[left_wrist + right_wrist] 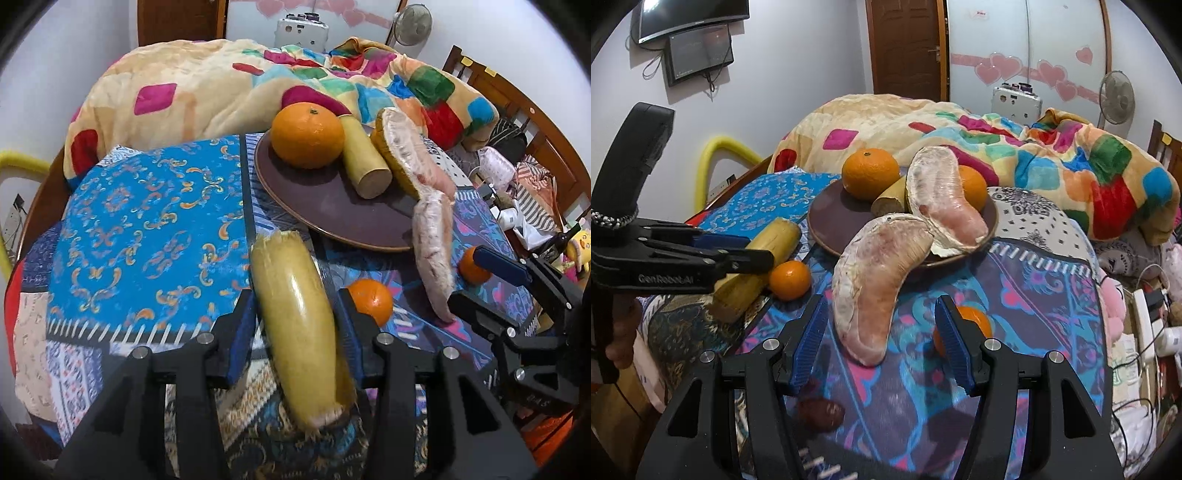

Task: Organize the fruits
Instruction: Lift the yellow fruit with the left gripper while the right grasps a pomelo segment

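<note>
A brown plate (332,206) (827,221) holds a large orange (307,134) (870,173), a short yellow stalk piece (364,158) and a pomelo wedge (410,151) (945,199). My left gripper (297,310) is open, its fingers on either side of a long yellow stalk piece (299,317) (757,258) lying on the bedspread. My right gripper (882,321) is open around the near end of a second pomelo wedge (871,280) (432,247) that leans on the plate's rim. Small oranges lie beside the left gripper (371,301) (790,279) and behind the right finger (975,321) (472,269).
A colourful blanket (221,81) (1052,162) is heaped behind the plate. A dark brown fruit (822,410) lies near my right gripper's base. A wooden headboard (517,107) and clutter with cables (1145,314) line the right side.
</note>
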The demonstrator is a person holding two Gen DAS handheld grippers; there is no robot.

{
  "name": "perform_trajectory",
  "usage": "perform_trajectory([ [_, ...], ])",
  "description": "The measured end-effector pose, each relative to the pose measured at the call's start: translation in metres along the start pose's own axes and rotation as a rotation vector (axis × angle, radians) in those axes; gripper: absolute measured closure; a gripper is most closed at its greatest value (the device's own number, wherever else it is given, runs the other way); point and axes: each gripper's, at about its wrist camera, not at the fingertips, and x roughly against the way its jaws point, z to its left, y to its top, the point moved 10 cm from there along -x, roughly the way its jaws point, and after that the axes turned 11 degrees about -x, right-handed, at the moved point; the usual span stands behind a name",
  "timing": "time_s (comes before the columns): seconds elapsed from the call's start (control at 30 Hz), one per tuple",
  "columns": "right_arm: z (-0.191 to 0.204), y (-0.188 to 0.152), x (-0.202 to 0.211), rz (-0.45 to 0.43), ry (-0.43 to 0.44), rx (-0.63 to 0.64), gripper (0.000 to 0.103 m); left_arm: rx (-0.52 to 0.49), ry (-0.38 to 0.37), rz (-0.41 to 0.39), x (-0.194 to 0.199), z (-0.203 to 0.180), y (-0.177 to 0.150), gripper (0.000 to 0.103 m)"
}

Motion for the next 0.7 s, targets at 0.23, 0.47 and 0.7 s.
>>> perform_trajectory([
  [0.23,0.008,0.001,-0.020,0.055,0.034,0.010,0.046,0.018,-0.044,-0.011,-0.010,0.006,0.004,0.058],
  [0.47,0.007,0.001,-0.029,0.081,0.058,-0.025,0.060,-0.009,-0.036,-0.024,-0.016,0.003,0.008,0.061],
  [0.7,0.011,0.001,-0.023,0.052,0.033,-0.004,0.063,-0.008,-0.030,-0.055,-0.002,0.003,0.006,0.064],
])
